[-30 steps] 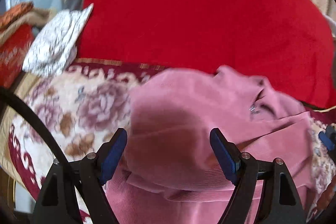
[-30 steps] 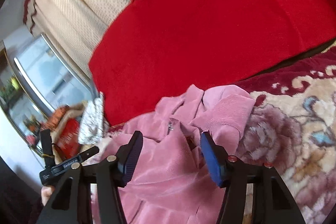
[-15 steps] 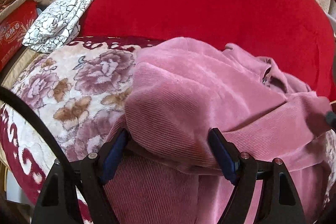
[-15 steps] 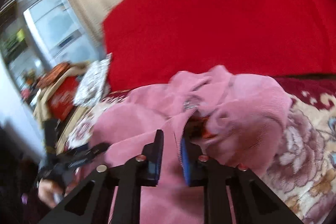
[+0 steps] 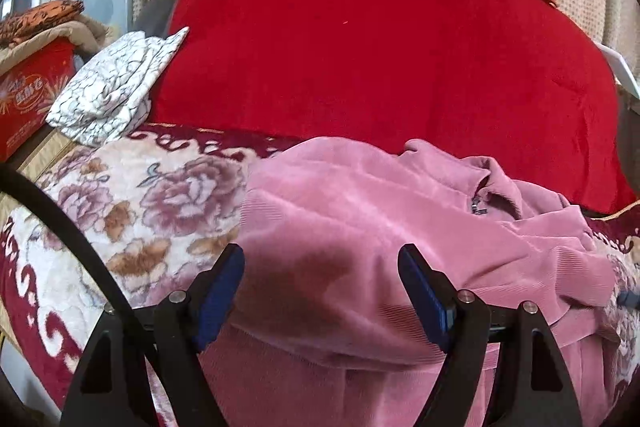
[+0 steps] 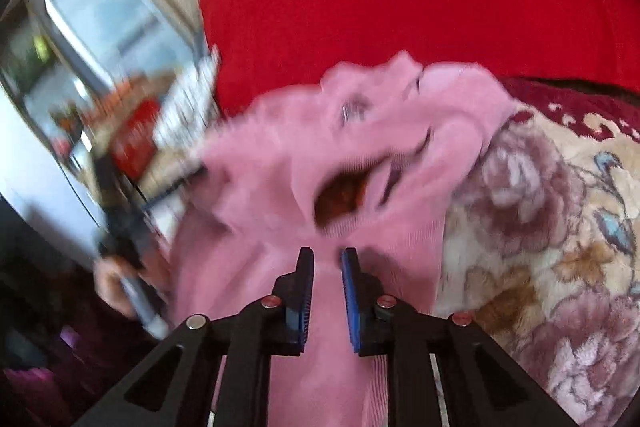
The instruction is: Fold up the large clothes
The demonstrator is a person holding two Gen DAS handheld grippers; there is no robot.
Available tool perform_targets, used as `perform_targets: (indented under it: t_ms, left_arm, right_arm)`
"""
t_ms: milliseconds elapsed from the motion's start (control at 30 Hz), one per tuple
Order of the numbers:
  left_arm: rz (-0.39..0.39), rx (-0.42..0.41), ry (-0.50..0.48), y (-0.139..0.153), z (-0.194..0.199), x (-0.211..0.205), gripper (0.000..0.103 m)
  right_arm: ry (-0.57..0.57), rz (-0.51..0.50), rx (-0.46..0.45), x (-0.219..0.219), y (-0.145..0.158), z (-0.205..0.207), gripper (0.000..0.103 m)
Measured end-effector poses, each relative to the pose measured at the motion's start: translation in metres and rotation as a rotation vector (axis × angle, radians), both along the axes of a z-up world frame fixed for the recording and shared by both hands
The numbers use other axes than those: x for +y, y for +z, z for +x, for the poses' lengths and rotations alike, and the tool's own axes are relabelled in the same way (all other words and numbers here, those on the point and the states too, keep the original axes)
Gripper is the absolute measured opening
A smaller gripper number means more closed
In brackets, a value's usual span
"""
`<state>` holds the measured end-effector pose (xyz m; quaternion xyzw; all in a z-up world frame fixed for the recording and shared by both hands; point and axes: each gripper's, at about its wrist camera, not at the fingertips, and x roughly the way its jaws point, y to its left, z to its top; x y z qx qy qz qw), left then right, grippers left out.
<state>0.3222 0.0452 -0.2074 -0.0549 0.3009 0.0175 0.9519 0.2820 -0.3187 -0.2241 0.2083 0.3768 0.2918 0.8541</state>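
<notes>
Two tools work one pink jacket [image 5: 360,227], which lies rumpled on the flowered blanket [image 5: 132,211] in front of the red cushion [image 5: 360,47]. Nearest the jacket's hem, the left tool [image 5: 320,287] stands wide apart over a raised fold and holds nothing. The right tool [image 6: 326,291] has its pads nearly together with pink cloth between them, though blur keeps me from telling whether it truly grips. To fold well, I judge each tool should pinch a single edge near a sleeve or side seam, lift evenly, and lay it across the zipper [image 5: 478,205] without dragging the blanket. Beyond the jacket, the patterned white cloth [image 5: 116,91] sits beside the cushion. Sleeves and hem are hidden or cut off.
</notes>
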Motion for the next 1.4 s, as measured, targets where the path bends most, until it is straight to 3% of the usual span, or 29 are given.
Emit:
perform_targets:
  t_ms: [67,100,167,233,367,400,467,533,633,733,867,967,1067,1200,1333,1400]
  left_arm:
    - [-0.01,-0.002,-0.034,0.0,0.0,-0.006,0.08]
    - [-0.009,0.0,-0.05,-0.001,0.0,-0.01,0.08]
    - [0.015,0.008,-0.075,-0.004,0.0,-0.02,0.08]
    - [0.049,0.024,-0.112,-0.01,0.002,-0.03,0.08]
    - [0.133,0.103,-0.2,-0.028,0.007,-0.049,0.08]
    - [0.159,0.104,-0.226,-0.03,0.006,-0.054,0.08]
    - [0.181,0.105,-0.302,-0.032,0.002,-0.062,0.071]
    - [0.153,0.121,-0.37,-0.032,0.0,-0.066,0.054]
    - [0.14,0.15,-0.447,-0.036,-0.001,-0.072,0.051]
    - [0.106,0.166,-0.489,-0.037,-0.001,-0.073,0.05]
    - [0.029,0.196,-0.515,-0.036,0.003,-0.065,0.05]
    - [0.032,0.215,-0.558,-0.037,-0.002,-0.069,0.05]
    - [0.082,0.214,-0.602,-0.037,-0.008,-0.075,0.05]
    - [0.091,0.225,-0.628,-0.035,-0.012,-0.074,0.051]
    - [0.046,0.195,-0.632,-0.02,-0.015,-0.065,0.052]
    - [0.002,0.152,-0.627,-0.009,-0.016,-0.059,0.056]
  right_arm:
    - [-0.05,0.125,0.004,-0.012,0.001,0.006,0.085]
    - [-0.086,0.209,-0.011,-0.019,-0.001,0.009,0.086]
    - [-0.114,0.266,0.001,-0.023,-0.001,0.019,0.083]
    - [-0.143,0.288,0.032,-0.022,-0.004,0.036,0.071]
    - [-0.17,0.205,0.138,-0.01,-0.021,0.073,0.042]
    - [-0.176,0.174,0.172,-0.004,-0.028,0.08,0.041]
    - [-0.174,0.168,0.181,0.002,-0.034,0.083,0.039]
    - [-0.16,0.168,0.16,0.011,-0.031,0.084,0.032]
    - [-0.13,0.172,0.076,0.024,-0.019,0.078,0.018]
    - [-0.148,0.12,-0.012,0.03,-0.009,0.069,0.015]
    - [-0.254,-0.188,-0.055,0.04,-0.012,0.064,0.015]
    - [-0.204,-0.152,-0.026,0.039,-0.014,0.056,0.015]
    - [-0.135,-0.204,-0.056,0.04,-0.009,0.037,0.015]
    - [-0.025,-0.241,-0.002,0.03,-0.015,0.022,0.014]
    - [-0.054,-0.25,-0.013,0.014,-0.011,0.013,0.016]
    - [-0.104,-0.176,-0.031,0.005,-0.001,0.016,0.019]
